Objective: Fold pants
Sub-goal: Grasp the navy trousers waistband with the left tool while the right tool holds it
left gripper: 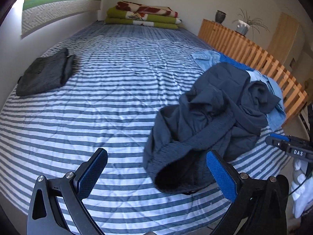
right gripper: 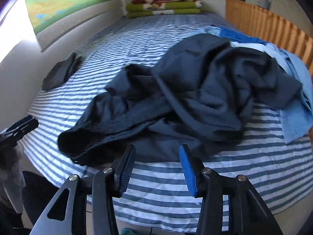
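Observation:
Dark navy pants (left gripper: 215, 113) lie crumpled in a heap on the near right of the striped bed cover (left gripper: 117, 101). One open end of the pants faces the front edge. My left gripper (left gripper: 156, 154) hovers open and wide just in front of that end, with its right pad next to the cloth and nothing held. In the right wrist view the pants (right gripper: 185, 98) fill the middle. My right gripper (right gripper: 157, 146) is open just short of their near edge, with no cloth between its pads. Each gripper shows at the edge of the other's view: the right gripper (left gripper: 287, 143) and the left gripper (right gripper: 19, 129).
A folded dark garment (left gripper: 45, 72) lies at the bed's left side. Light blue clothes (left gripper: 275, 115) sit under and behind the pants. Folded green and red blankets (left gripper: 142, 15) are stacked at the far end. A wooden slatted rail (left gripper: 254, 58) runs along the right.

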The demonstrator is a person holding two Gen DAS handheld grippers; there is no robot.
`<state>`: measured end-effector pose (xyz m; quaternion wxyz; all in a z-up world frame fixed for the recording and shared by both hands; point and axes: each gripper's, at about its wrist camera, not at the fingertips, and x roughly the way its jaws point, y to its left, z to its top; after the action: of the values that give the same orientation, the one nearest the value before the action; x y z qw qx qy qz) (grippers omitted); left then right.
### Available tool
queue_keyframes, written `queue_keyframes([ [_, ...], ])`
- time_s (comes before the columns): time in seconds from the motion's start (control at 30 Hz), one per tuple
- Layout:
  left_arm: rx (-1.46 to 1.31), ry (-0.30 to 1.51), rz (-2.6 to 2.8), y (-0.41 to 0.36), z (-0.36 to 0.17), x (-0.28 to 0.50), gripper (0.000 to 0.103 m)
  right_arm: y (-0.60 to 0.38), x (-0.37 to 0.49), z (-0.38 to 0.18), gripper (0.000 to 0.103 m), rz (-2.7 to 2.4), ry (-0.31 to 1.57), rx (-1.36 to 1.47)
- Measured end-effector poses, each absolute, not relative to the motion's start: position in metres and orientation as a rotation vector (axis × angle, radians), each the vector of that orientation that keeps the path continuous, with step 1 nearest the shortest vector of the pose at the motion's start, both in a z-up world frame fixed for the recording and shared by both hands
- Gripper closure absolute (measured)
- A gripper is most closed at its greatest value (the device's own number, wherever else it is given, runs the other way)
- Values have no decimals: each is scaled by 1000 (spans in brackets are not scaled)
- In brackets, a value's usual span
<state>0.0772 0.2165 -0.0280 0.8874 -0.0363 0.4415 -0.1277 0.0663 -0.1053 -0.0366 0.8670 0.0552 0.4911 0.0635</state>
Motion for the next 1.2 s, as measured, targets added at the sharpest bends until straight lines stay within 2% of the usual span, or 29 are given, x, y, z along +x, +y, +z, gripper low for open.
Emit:
queue_keyframes([
  [0.1,-6,961,-311,183,-46,88,3,-127,77,-46,59,74,1035,150],
  [0.2,94,1012,-294,165,-71,101,12,-139,89,-55,59,46,1047,178],
  [0.23,111,1037,-290,163,-80,106,20,-140,93,-56,59,49,1051,191],
  [0.27,114,1070,-292,163,-90,110,34,-139,96,-57,59,56,1053,201],
  [0.3,104,1106,-296,166,-99,114,44,-137,99,-57,59,74,1052,208],
  [0.33,85,1137,-290,169,-108,118,64,-137,100,-57,59,88,1050,207],
  [0.37,63,1154,-281,173,-114,121,77,-133,101,-57,59,95,1046,200],
  [0.47,-26,1135,-285,187,-115,122,89,-118,104,-54,59,143,1031,174],
  [0.57,-122,1110,-275,209,-104,118,93,-106,111,-52,59,190,1025,158],
  [0.83,-187,1075,-272,239,-84,89,96,-80,151,-74,59,333,1114,268],
  [1.07,-228,1058,-288,253,-81,80,96,-52,176,-101,51,256,1166,184],
  [1.17,-263,1028,-289,263,-73,75,96,-44,170,-95,81,322,1174,205],
  [1.2,-283,1013,-283,270,-69,75,96,-43,165,-91,85,349,1168,210],
])
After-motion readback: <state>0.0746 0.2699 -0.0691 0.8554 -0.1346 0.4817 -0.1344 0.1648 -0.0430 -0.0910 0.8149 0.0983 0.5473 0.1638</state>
